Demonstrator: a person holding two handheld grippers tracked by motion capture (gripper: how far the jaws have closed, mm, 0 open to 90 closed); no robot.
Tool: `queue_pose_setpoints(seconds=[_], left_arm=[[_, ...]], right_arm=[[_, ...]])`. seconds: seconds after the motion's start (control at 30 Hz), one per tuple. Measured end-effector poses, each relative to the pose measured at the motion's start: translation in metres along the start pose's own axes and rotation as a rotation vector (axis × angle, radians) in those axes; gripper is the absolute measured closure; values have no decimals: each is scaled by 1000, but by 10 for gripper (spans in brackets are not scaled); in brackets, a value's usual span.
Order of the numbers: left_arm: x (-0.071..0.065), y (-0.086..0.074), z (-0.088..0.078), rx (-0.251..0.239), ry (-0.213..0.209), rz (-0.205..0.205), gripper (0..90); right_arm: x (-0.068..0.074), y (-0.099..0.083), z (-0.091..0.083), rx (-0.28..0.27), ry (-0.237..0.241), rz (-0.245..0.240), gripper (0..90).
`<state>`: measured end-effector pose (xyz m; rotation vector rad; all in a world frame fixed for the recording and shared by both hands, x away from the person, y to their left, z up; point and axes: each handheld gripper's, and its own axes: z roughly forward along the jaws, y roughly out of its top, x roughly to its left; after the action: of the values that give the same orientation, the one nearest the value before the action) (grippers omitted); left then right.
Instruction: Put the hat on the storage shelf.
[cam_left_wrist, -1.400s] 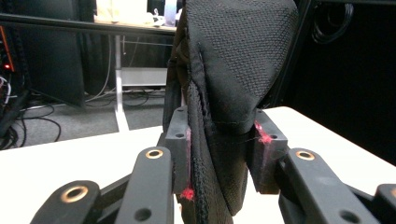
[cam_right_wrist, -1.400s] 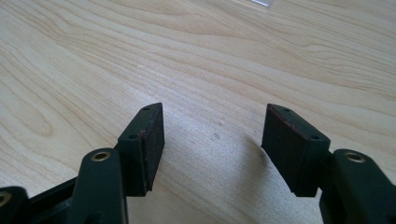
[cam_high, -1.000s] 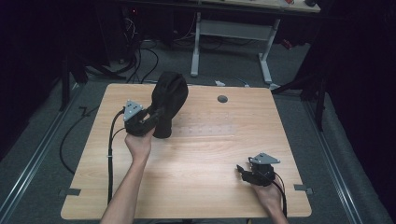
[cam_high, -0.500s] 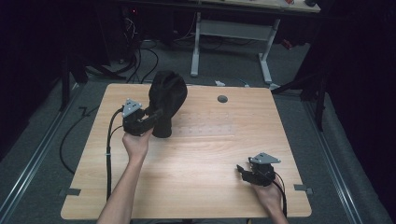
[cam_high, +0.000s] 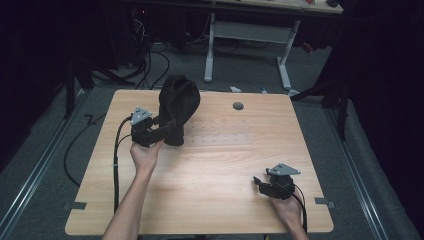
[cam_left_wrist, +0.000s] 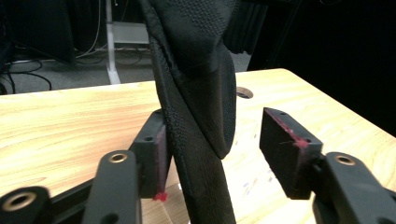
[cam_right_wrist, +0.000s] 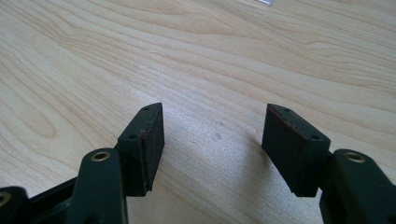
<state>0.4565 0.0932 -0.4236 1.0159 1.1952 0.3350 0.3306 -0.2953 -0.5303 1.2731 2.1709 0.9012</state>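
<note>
A black mesh fabric object (cam_high: 178, 99), like a soft cap or bag, stands upright on the far left part of the wooden table (cam_high: 225, 160). My left gripper (cam_high: 167, 128) reaches into its lower edge from the left. In the left gripper view the fabric (cam_left_wrist: 196, 70) hangs between the jaws of this gripper (cam_left_wrist: 215, 135). The jaws have just been opening: one pad (cam_left_wrist: 161, 149) still touches the cloth, while the other pad (cam_left_wrist: 285, 135) stands clear of it. My right gripper (cam_high: 259, 182) rests open near the front right edge, with bare wood between its jaws (cam_right_wrist: 215, 130).
A round cable hole (cam_high: 238, 106) sits in the table's far middle. A white-legged desk frame (cam_high: 245, 32) stands behind the table. Cables (cam_high: 145, 55) lie on the floor at the back left. The left gripper's cable (cam_high: 116, 160) trails down the table's left side.
The left gripper's jaws stand wider around the black fabric than before. The fabric object stays upright in place. Neither hand has shifted.
</note>
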Motion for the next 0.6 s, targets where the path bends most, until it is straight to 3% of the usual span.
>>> queue_pose_setpoints(seconds=[0.6], left_arm=[[1,5,-9,26,22,16,346]], right_arm=[[-1,0,0,0,2,-2,389]])
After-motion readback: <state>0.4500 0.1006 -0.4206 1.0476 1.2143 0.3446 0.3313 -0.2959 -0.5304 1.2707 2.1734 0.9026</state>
